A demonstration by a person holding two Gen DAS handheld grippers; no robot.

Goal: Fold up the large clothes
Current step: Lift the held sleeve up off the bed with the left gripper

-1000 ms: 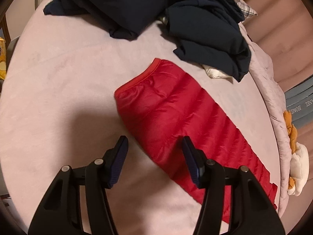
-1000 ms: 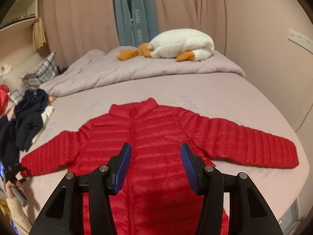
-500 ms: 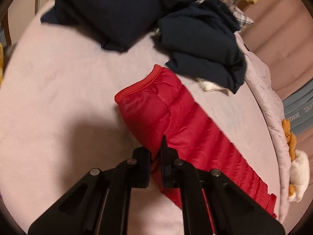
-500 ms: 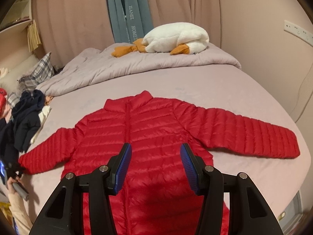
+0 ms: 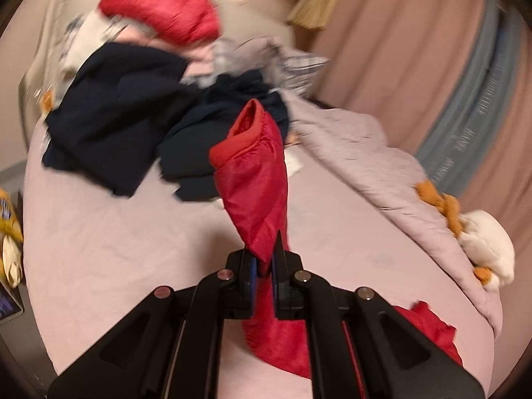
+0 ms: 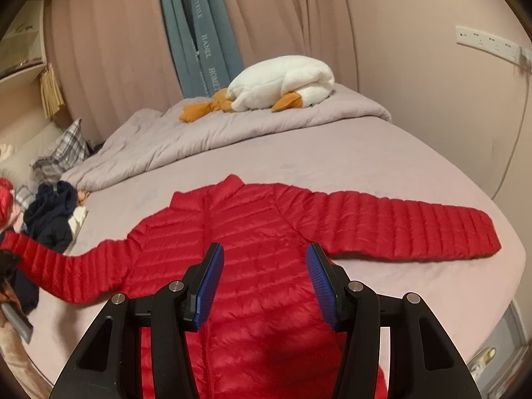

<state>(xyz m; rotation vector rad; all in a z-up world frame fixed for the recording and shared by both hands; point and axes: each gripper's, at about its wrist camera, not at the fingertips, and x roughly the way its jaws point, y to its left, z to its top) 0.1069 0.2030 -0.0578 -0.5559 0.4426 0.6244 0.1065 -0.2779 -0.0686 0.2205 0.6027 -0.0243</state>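
Observation:
A red quilted jacket (image 6: 259,242) lies face up on the bed (image 6: 382,166), collar toward the far side. Its right sleeve (image 6: 409,229) stretches flat across the sheet. The left sleeve (image 5: 256,179) is raised off the bed, cuff pointing up, with my left gripper (image 5: 264,262) shut on it partway along. In the right wrist view that same sleeve (image 6: 63,266) rises toward the left edge. My right gripper (image 6: 262,259) hovers open above the jacket's chest, nothing between its blue pads (image 6: 207,282).
A heap of dark navy clothes (image 5: 113,123) and a second red garment (image 5: 163,10) lie beyond the lifted sleeve. A crumpled lilac duvet (image 6: 199,133) with a white plush goose (image 6: 282,83) covers the far end of the bed. A plaid pillow (image 6: 63,153) sits at the left.
My left gripper closed on the left sleeve and lifted it off the bed, so the cuff now stands upright. The right gripper drifted a little sideways over the jacket, still open.

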